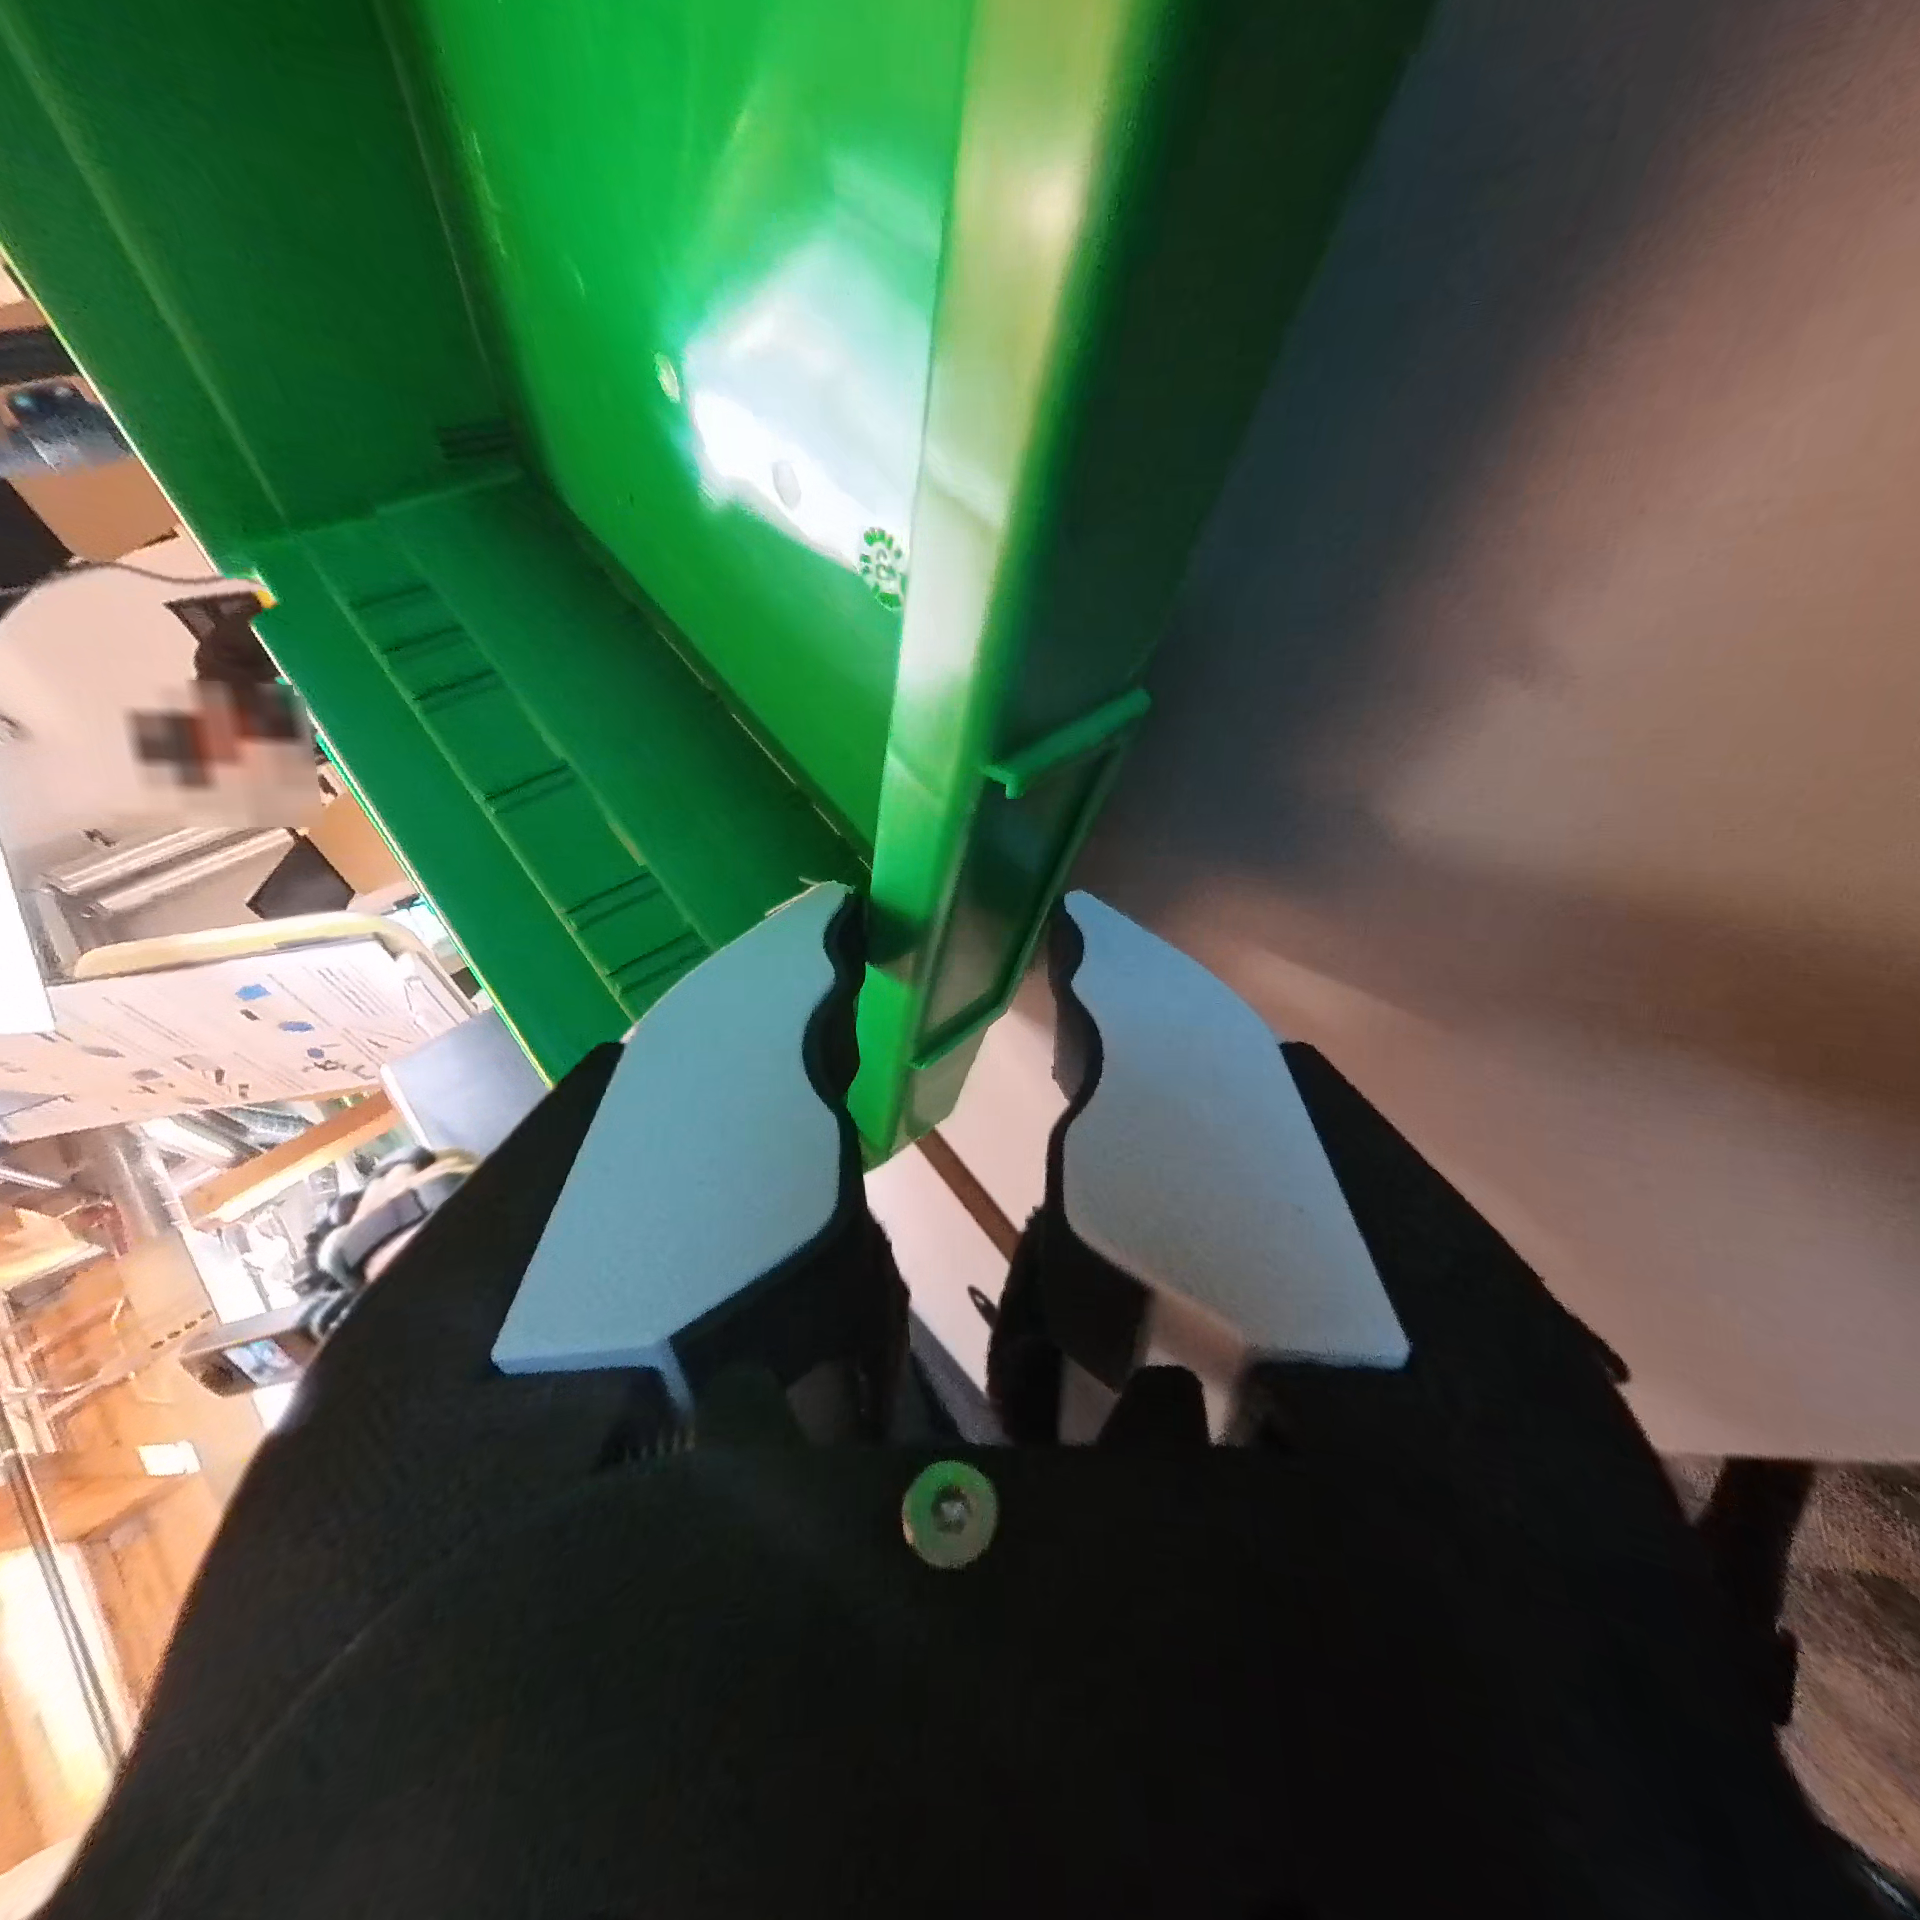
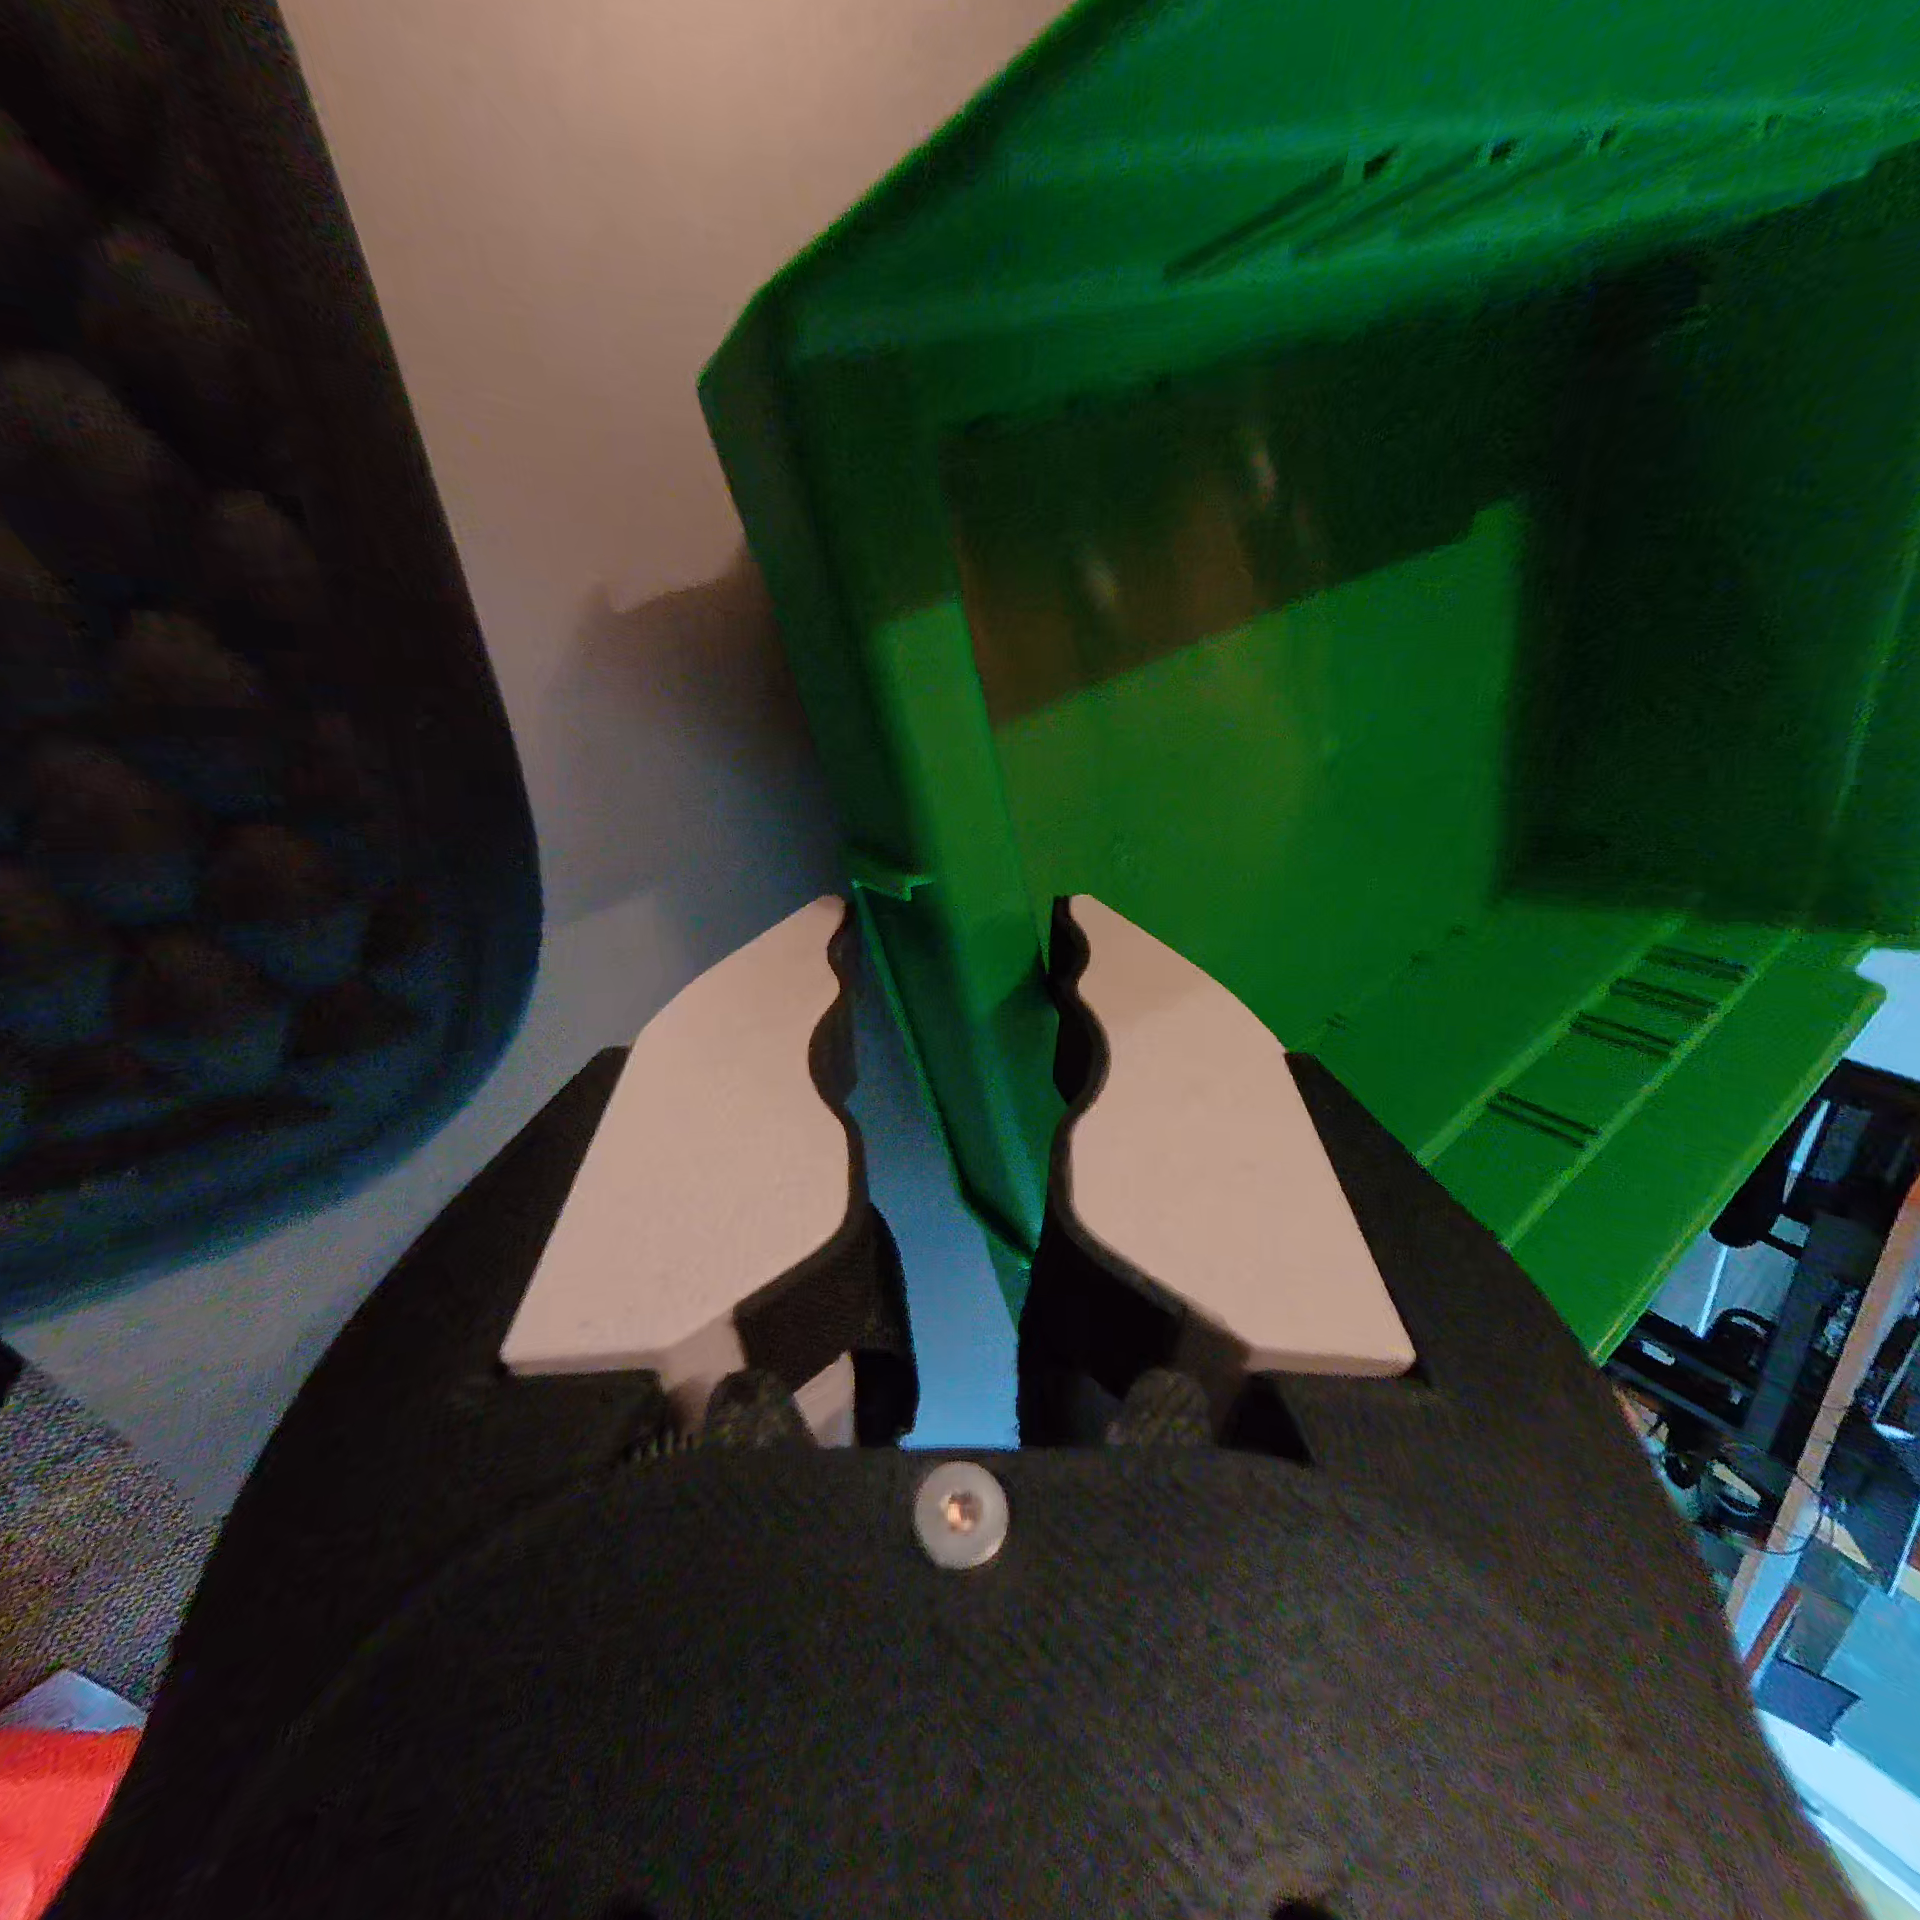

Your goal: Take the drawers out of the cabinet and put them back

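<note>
Green moulded plastic fills both wrist views: a single drawer (image 1: 644,312), out of any cabinet and carried tilted in the air, close to a pale wall (image 1: 1558,520). No cabinet shows in either picture.

The left gripper (image 1: 951,997) straddles one corner edge of the drawer. Its left finger presses the green wall, but a clear gap shows beside the right one, so I cannot tell whether it truly clamps or only cradles. The right gripper (image 2: 951,1018) is set on the opposite corner of the drawer (image 2: 1247,520), both fingers seeming to touch the flange; it looks closed on it.

The drawer reads as stiff, thin-walled and probably light (it appears empty where its inside shows). The glossy surface throws bright reflections, so it is likely slippery under smooth pads. The ribbed rim and the small raised tab (image 1: 1070,743) near the corner offer the best purchase: a hold on the thick corner flange at both ends should resist twisting better than a pinch on the flat wall, which could flex.

A dark knobbly shape (image 2: 208,623) lies just left of the right gripper; what it is I cannot say.
</note>
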Tool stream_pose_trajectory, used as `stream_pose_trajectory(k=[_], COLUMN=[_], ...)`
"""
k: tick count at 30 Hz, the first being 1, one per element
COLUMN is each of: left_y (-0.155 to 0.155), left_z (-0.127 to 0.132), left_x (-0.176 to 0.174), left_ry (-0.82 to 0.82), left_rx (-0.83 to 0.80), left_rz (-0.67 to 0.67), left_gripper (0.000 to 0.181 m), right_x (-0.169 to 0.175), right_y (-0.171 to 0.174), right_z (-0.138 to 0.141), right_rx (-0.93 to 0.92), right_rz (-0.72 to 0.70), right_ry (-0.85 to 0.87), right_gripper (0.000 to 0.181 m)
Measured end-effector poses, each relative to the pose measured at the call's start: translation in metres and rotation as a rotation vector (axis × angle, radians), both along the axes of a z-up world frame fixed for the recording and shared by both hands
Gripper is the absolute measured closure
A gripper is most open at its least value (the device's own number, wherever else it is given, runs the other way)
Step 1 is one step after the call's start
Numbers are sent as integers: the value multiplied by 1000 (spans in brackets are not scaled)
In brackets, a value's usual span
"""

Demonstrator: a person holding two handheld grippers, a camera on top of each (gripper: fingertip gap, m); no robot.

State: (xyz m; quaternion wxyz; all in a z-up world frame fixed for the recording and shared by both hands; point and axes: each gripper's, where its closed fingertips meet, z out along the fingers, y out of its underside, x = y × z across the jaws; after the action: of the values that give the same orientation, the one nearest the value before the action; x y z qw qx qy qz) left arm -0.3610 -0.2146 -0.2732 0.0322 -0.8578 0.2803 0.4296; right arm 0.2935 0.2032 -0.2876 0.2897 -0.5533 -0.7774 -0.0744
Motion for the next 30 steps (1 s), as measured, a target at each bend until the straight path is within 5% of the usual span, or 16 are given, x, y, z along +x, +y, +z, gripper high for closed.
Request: stream_pose_trajectory(k=[5, 10, 14, 18, 21, 26, 30], left_y=[-9, 10, 34, 69, 94, 120, 181], left_z=[-1, 23, 95, 182, 241, 295, 293], left_x=[3, 30, 66, 124, 169, 206, 195], left_ry=[-78, -289, -444, -587, -787, -1184, -1588], left_rx=[39, 310, 676, 1154, 1569, 2078, 2120], left_rz=[37, -39, -180, -381, -505, -578, -378], left_gripper=[146, 127, 115, 84, 63, 55, 67], right_x=[15, 4, -40, -77, -91, -114, -153], right_y=[0, -12, -41, -82, -103, -105, -84], right_z=[0, 18, 91, 201, 255, 299, 295], right_rx=[-3, -106, -275, -365, -398, -422, -477], right_rz=[-20, -61, -13, 189, 286, 315, 247], right_ry=[30, 186, 672, 1314, 1648, 2036, 2096], right_gripper=[141, 120, 97, 81, 71, 68, 69])
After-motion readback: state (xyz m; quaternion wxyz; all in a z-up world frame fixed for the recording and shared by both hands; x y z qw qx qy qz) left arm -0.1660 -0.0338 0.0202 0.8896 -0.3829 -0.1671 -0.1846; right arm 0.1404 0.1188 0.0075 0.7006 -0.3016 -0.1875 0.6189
